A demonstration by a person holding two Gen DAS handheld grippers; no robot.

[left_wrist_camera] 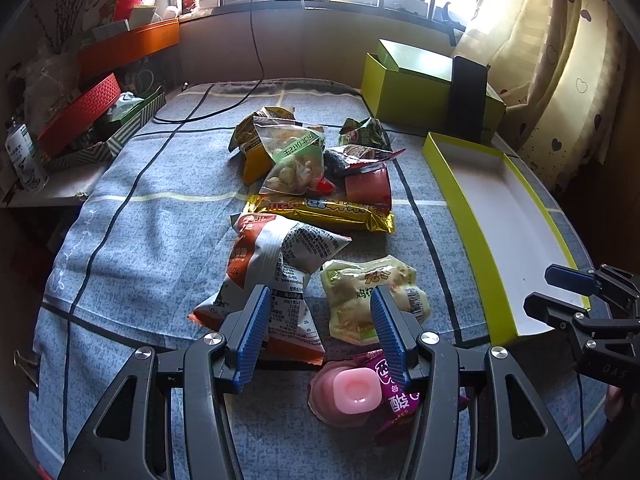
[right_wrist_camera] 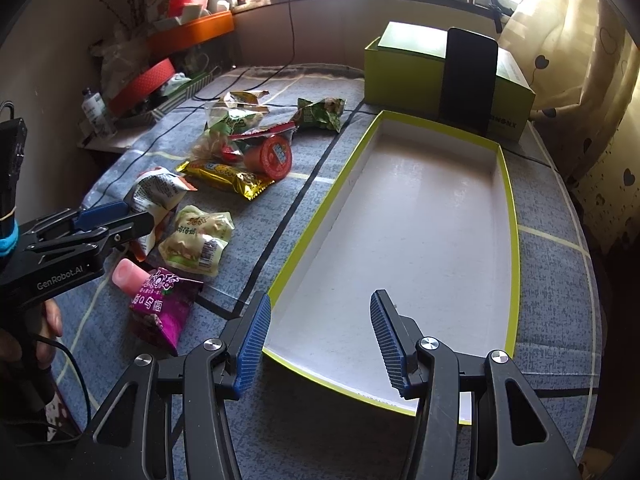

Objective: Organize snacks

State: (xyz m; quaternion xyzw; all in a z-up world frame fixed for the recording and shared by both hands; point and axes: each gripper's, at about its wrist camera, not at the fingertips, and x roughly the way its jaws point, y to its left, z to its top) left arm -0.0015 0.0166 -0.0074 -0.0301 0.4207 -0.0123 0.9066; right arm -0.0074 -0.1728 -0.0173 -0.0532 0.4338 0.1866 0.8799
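Snacks lie in a loose pile on the blue checked cloth: a white-and-orange bag (left_wrist_camera: 276,264), a pale green packet (left_wrist_camera: 360,300), a pink jelly cup (left_wrist_camera: 354,390), a purple packet (left_wrist_camera: 400,398), a gold bar (left_wrist_camera: 320,210) and a red cup (left_wrist_camera: 368,186). My left gripper (left_wrist_camera: 320,314) hovers open just above the white-and-orange bag and the pale green packet, with nothing held. A shallow tray with a lime rim (right_wrist_camera: 304,236) and white floor lies to the right of the pile. My right gripper (right_wrist_camera: 320,320) hangs open over its near corner with nothing between its fingers.
A lime box (right_wrist_camera: 404,76) with a dark slab (right_wrist_camera: 468,80) leaning on it stands behind the tray. Red and orange boxes (left_wrist_camera: 128,46) and a bottle (left_wrist_camera: 24,156) crowd the left side. A black cable (left_wrist_camera: 224,100) crosses the far cloth. A curtain (left_wrist_camera: 560,80) hangs at right.
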